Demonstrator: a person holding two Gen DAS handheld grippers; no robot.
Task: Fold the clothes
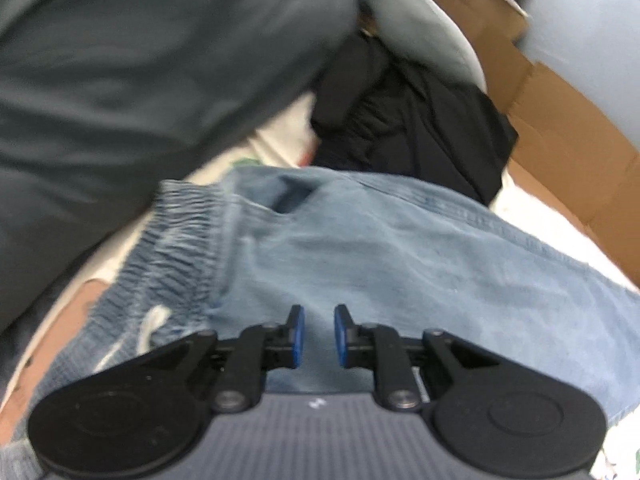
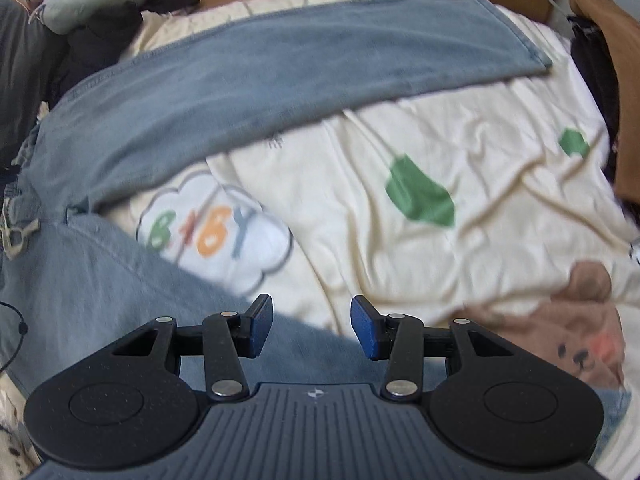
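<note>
Left wrist view: the left gripper (image 1: 319,336) hangs over the waist of pale blue jeans (image 1: 400,264), its jaws narrowly parted — nothing between them. Black clothing (image 1: 420,132) lies just beyond. Right wrist view: the right gripper (image 2: 312,328), jaws half open and empty, hovers above the jeans, which lie spread — legs apart — on a cream printed bedsheet (image 2: 480,216).
</note>
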